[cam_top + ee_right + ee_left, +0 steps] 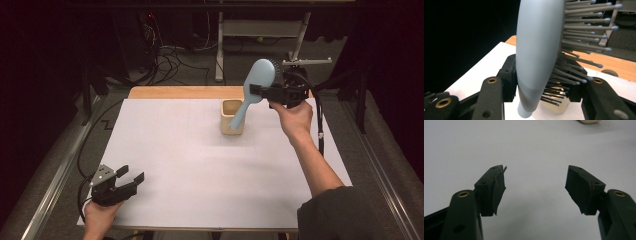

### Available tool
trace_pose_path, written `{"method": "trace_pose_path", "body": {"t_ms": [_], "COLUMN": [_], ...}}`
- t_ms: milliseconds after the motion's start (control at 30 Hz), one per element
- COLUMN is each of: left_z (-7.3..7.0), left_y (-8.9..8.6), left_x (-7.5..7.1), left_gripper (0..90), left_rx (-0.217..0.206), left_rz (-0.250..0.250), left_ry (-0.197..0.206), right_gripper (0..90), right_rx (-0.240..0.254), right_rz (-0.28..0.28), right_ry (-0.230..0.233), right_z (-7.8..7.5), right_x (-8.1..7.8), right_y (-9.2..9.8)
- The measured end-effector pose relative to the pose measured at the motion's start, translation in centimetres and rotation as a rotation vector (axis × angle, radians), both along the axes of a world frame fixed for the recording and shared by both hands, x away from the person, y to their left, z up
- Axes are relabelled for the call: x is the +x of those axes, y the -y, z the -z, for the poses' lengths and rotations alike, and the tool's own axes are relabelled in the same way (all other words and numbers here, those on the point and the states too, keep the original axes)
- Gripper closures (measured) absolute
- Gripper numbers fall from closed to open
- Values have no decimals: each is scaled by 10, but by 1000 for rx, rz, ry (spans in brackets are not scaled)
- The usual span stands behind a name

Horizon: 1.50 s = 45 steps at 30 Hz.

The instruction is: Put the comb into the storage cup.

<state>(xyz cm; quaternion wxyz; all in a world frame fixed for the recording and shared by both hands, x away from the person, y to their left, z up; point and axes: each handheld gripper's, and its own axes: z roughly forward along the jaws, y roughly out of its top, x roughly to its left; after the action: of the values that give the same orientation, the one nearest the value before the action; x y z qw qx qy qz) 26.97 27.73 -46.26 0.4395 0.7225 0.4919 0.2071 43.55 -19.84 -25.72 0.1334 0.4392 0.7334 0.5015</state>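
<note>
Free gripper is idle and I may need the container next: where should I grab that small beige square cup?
Take the small beige square cup by its two flat opposite walls, coming from above with the left hand-held gripper, whose jaws stand open. The cup stands upright with its mouth up; the pale blue hairbrush's handle hangs by its right rim, so wait until that clears.

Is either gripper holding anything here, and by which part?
The right gripper holds a light blue hairbrush across the lower end of its head, just above the handle. The left gripper holds nothing.
</note>
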Motion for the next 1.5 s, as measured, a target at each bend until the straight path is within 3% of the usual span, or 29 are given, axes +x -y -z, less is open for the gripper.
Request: {"method": "trace_pose_path", "body": {"t_ms": [333, 500, 600, 800, 1500], "left_z": [0, 0, 0, 0, 0], "left_y": [0, 0, 0, 0, 2], "left_x": [1, 0, 1, 1, 1], "left_gripper": [327, 327, 327, 327, 329], "left_rx": [5, 3, 4, 4, 7], "left_rz": [6, 5, 6, 7, 24], "left_ry": [-1, 0, 0, -1, -4], "right_gripper": [540, 538, 537, 536, 531], "right_rx": [1, -1, -29, -16, -34], "right_rz": [87, 103, 115, 137, 183], "right_ry": [23, 32, 51, 68, 37], "right_z": [-3, -2, 0, 1, 20], "right_x": [15, 20, 21, 25, 46], "right_y": [-6, -9, -12, -13, -27]}}
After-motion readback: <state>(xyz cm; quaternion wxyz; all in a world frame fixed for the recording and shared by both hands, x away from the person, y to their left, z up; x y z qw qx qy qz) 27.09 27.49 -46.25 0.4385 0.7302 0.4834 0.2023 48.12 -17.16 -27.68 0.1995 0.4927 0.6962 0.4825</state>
